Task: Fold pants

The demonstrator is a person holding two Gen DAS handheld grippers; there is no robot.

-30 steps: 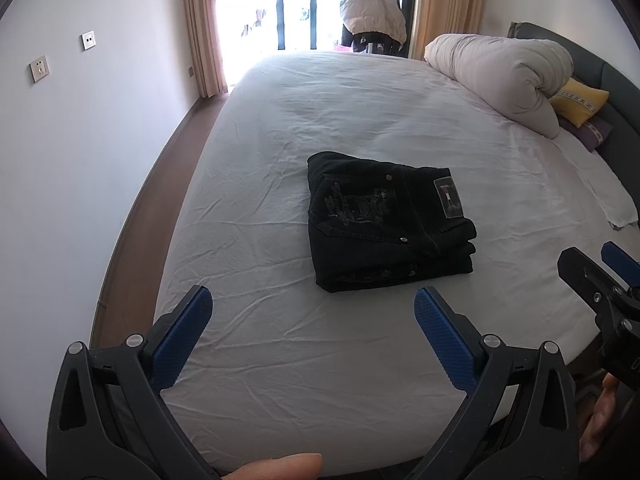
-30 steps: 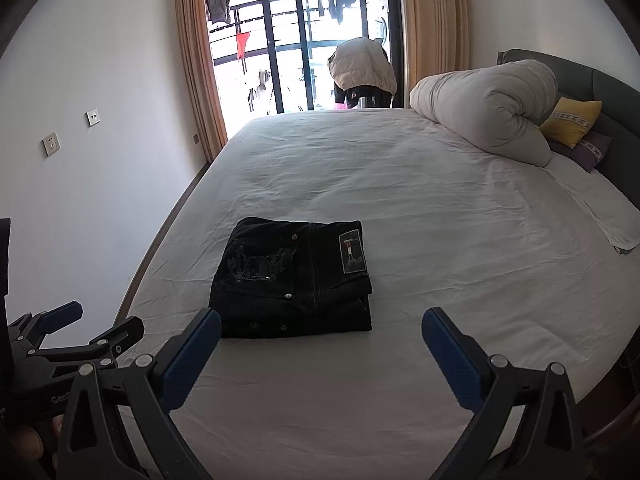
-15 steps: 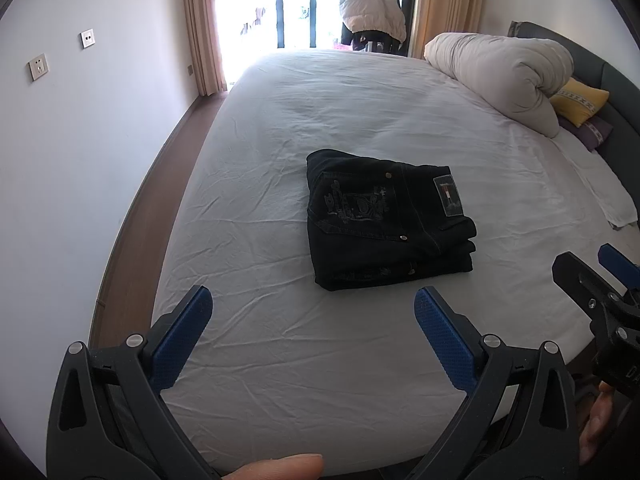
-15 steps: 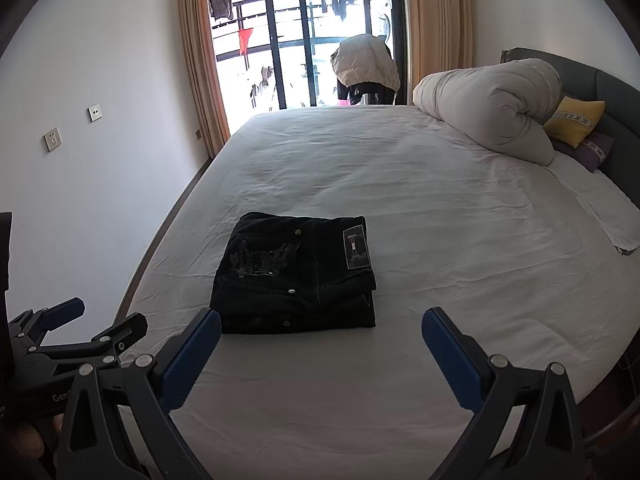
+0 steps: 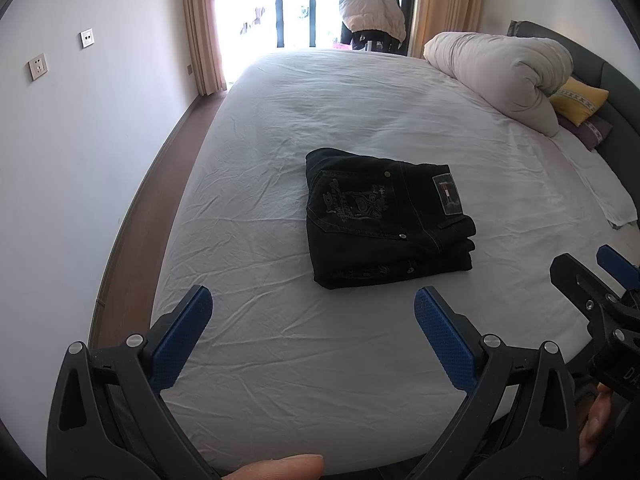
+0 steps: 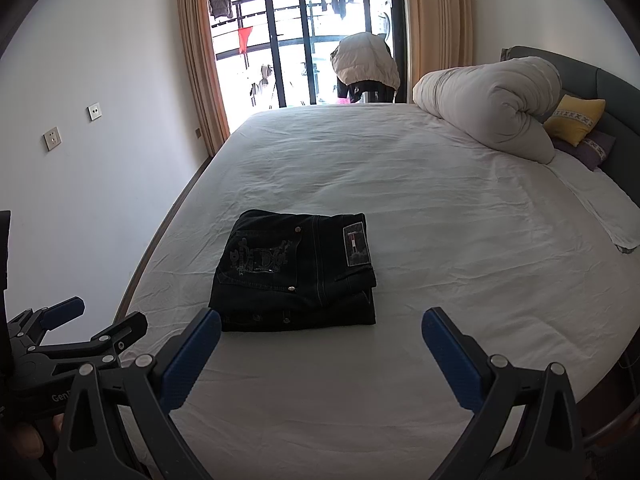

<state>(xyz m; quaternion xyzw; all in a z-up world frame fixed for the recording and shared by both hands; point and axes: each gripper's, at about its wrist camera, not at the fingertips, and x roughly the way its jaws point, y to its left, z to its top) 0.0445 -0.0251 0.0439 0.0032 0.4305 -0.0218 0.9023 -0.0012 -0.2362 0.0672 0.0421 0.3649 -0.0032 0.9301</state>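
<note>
The black pants lie folded into a compact rectangle on the white bed, back pocket embroidery and waist label facing up. They also show in the right wrist view. My left gripper is open and empty, held over the near part of the bed, short of the pants. My right gripper is open and empty, just in front of the pants' near edge. Each gripper appears at the edge of the other's view.
A rolled duvet and yellow pillow lie at the right by the dark headboard. A folded white cloth lies at the bed's right edge. A wall and wooden floor strip run along the left. Balcony doors stand beyond.
Both grippers have drawn back slightly and risen; the pants sit a little farther away in the right wrist view. The pants have not moved.
</note>
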